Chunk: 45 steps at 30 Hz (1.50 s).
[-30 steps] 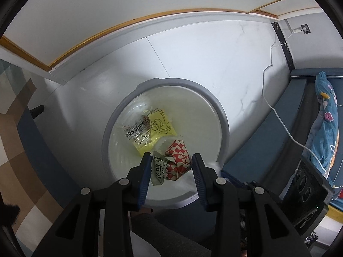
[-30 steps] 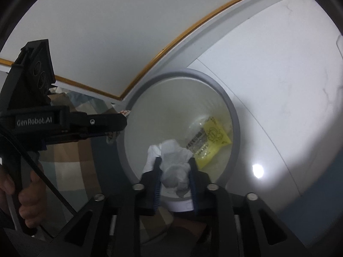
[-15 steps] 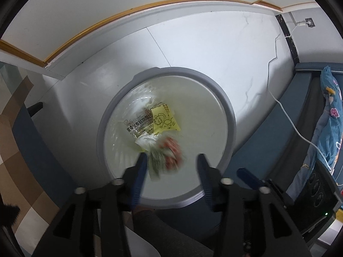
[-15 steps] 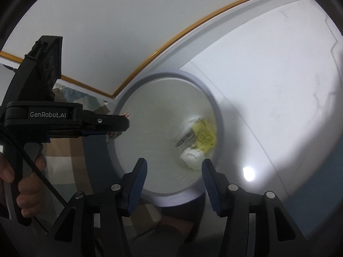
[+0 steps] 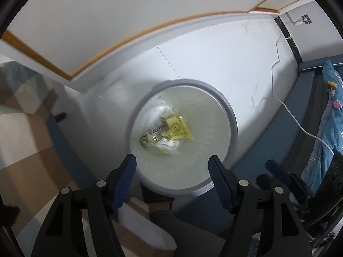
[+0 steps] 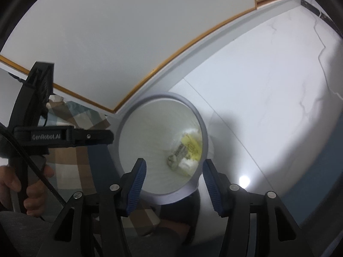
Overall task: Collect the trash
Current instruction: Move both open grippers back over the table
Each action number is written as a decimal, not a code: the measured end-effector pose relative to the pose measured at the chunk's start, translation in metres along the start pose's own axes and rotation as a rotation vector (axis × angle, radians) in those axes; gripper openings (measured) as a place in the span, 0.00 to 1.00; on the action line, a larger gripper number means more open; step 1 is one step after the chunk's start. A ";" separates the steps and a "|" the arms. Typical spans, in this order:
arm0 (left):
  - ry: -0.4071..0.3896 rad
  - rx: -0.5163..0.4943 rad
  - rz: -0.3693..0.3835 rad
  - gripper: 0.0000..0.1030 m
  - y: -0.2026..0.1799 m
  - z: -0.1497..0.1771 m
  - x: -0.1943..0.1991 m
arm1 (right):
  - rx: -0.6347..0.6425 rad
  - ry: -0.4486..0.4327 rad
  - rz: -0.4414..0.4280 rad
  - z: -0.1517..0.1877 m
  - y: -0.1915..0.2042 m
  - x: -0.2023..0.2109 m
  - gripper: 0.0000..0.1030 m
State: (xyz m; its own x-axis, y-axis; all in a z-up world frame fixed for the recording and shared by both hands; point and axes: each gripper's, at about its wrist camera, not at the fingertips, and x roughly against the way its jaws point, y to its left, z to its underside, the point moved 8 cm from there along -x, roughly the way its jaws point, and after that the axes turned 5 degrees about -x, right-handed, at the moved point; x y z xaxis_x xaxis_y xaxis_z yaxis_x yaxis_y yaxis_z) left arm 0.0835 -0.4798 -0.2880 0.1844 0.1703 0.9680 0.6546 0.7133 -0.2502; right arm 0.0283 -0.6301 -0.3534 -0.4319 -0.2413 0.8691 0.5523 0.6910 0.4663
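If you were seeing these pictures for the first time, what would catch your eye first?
The round grey-rimmed trash bin on the pale floor fills the middle of both views. At its bottom lies a bright yellow wrapper beside a crumpled white tissue. The left gripper and the right gripper hang open and empty above the bin's near rim.

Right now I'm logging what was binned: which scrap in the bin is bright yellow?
The yellow packet lying on the bin floor. The crumpled tissue beside it is white, and the wrapper is clear with dark print.
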 end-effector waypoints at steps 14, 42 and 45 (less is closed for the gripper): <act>-0.363 0.044 -0.068 0.72 0.024 0.023 0.124 | 0.074 -0.179 -0.022 -0.011 0.061 0.082 0.65; -0.856 0.236 -0.272 0.82 0.130 0.174 0.316 | 0.433 -0.570 -0.153 0.055 0.273 0.254 0.84; -0.889 0.273 -0.295 0.88 0.148 0.196 0.327 | 0.474 -0.573 -0.189 0.069 0.299 0.257 0.85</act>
State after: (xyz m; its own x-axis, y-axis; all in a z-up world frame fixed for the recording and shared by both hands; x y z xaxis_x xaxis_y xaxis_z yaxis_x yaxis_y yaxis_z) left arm 0.0971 -0.1856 -0.0043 -0.6537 0.3306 0.6807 0.3727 0.9235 -0.0906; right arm 0.0338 -0.4386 -0.0021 -0.8619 -0.0828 0.5003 0.1233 0.9228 0.3651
